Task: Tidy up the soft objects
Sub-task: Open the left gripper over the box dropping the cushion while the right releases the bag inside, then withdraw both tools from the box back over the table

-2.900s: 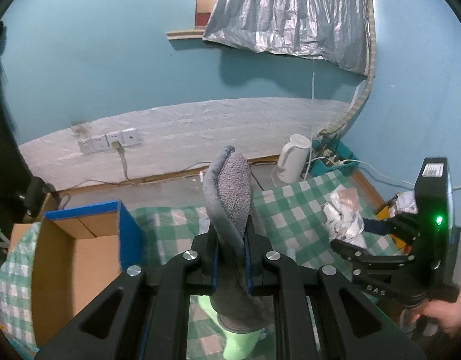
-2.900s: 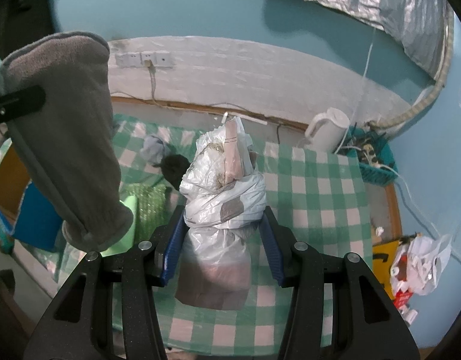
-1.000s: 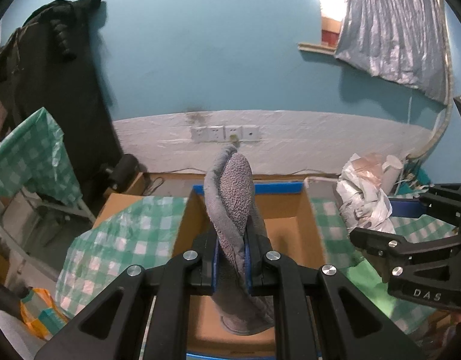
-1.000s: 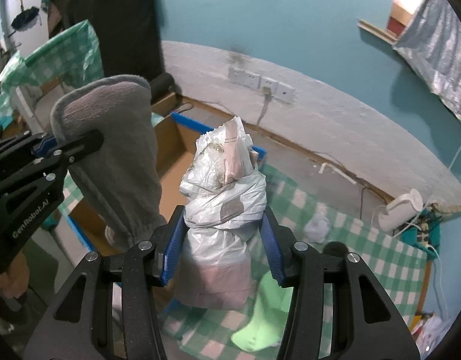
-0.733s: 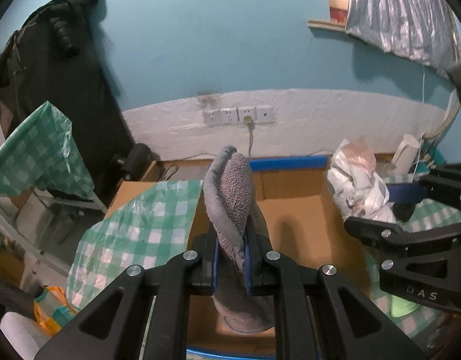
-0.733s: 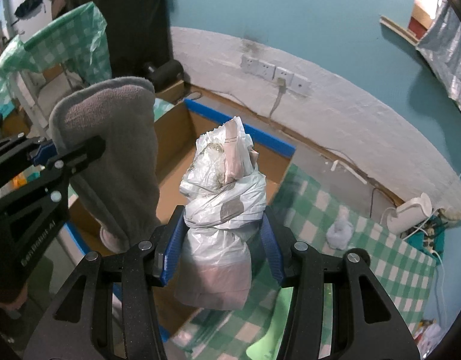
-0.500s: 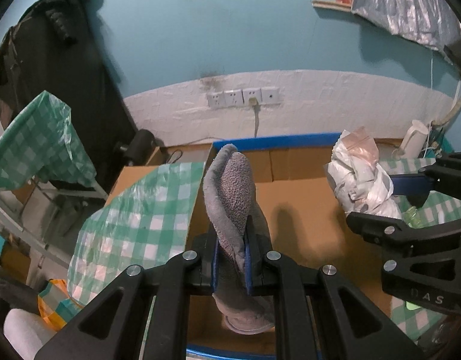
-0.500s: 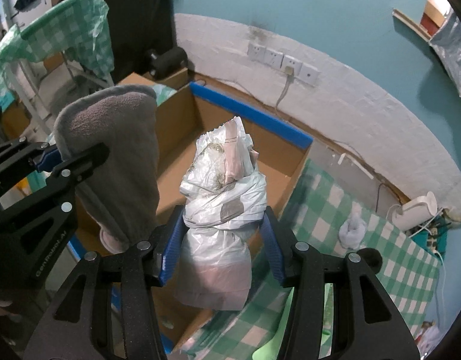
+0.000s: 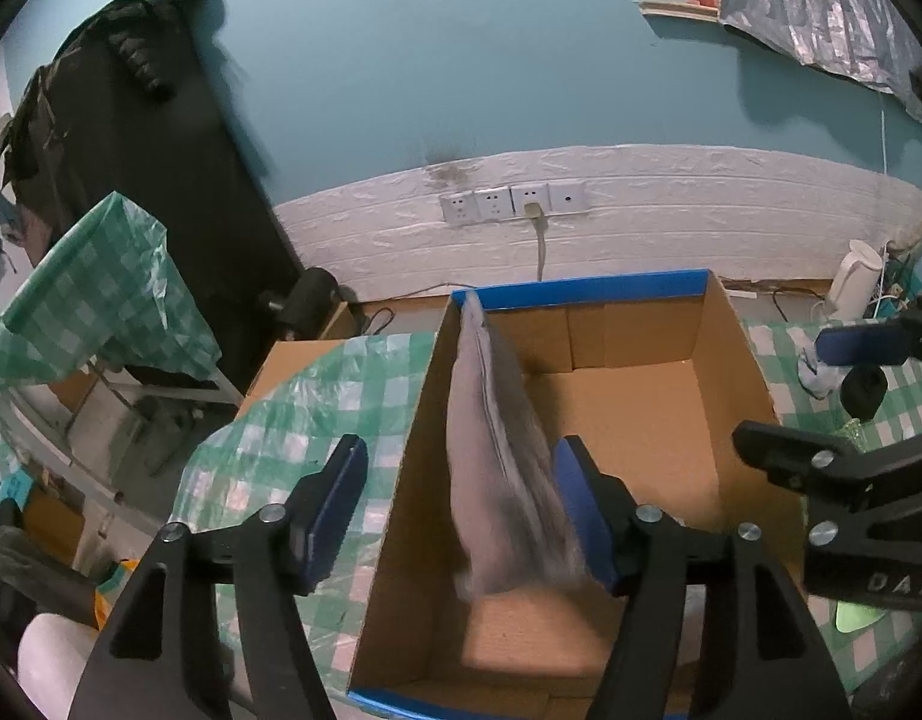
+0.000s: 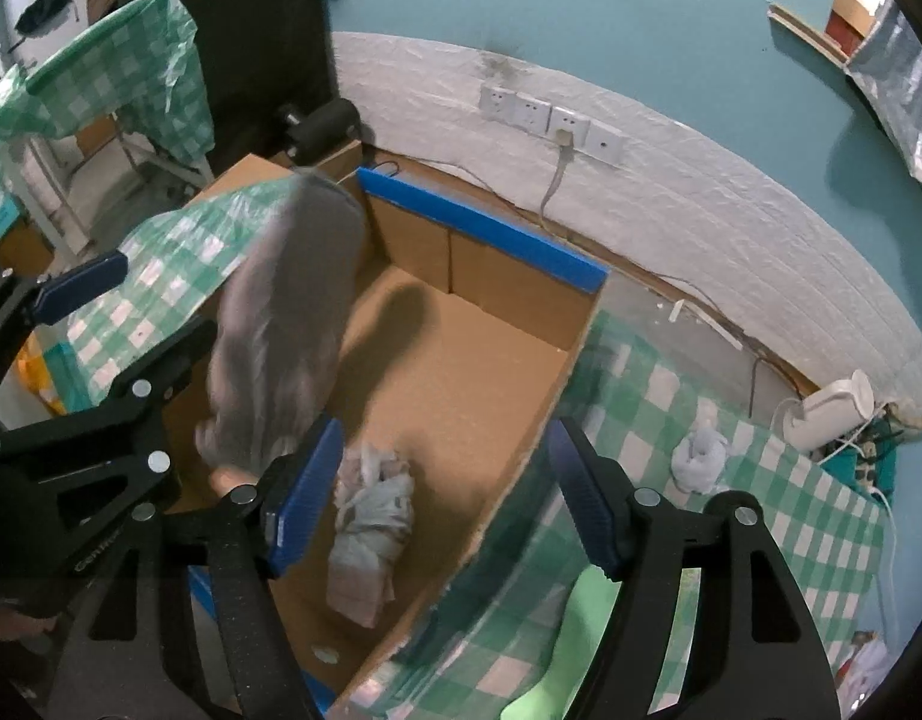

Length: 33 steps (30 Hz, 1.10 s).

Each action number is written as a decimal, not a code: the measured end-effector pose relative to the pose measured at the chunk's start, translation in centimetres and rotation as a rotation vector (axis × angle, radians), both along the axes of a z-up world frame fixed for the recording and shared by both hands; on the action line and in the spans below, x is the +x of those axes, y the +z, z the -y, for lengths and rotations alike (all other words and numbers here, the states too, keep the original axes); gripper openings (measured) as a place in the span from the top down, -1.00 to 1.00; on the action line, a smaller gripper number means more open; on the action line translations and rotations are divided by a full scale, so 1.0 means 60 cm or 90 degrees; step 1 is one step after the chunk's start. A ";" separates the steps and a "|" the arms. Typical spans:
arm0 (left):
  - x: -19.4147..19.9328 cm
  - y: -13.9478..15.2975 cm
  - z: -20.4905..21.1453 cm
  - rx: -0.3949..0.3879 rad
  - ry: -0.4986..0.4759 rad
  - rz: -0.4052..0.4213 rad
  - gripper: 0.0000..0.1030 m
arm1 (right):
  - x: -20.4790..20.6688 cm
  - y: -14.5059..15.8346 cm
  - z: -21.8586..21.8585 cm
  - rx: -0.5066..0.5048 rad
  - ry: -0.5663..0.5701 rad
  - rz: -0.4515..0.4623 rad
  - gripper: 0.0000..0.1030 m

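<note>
Now both the left gripper [image 9: 461, 516] and right gripper [image 10: 446, 501] gape wide, empty; let the grey sock [image 9: 503, 480] and plastic bundle [image 10: 371, 516] below settle inside the cardboard box [image 10: 521, 426], then lift straight clear.

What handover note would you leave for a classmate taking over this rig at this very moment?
Left gripper: open, grey sock blurred between its fingers, apparently dropping into the cardboard box.
Right gripper: open, holding nothing.
White plastic bundle lies on the box floor.
Done: both held items let go over the box.
Left: light green item, small white bundle and a dark object on the checked cloth.
</note>
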<state>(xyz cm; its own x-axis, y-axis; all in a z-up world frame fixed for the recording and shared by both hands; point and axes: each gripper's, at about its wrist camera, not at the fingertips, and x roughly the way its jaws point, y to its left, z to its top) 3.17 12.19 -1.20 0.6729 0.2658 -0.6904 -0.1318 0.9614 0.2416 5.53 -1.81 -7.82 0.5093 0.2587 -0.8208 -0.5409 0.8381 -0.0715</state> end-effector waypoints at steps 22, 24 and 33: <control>-0.003 -0.003 0.071 -0.032 -0.056 -0.014 -0.32 | -0.010 0.009 0.158 0.008 -0.092 0.015 -0.46; -0.004 -0.003 0.086 -0.026 -0.066 -0.015 -0.32 | -0.011 0.006 0.181 0.006 -0.105 0.014 -0.45; -0.010 0.001 0.162 -0.010 -0.118 -0.016 -0.35 | -0.019 -0.013 0.282 0.007 -0.163 0.001 -0.45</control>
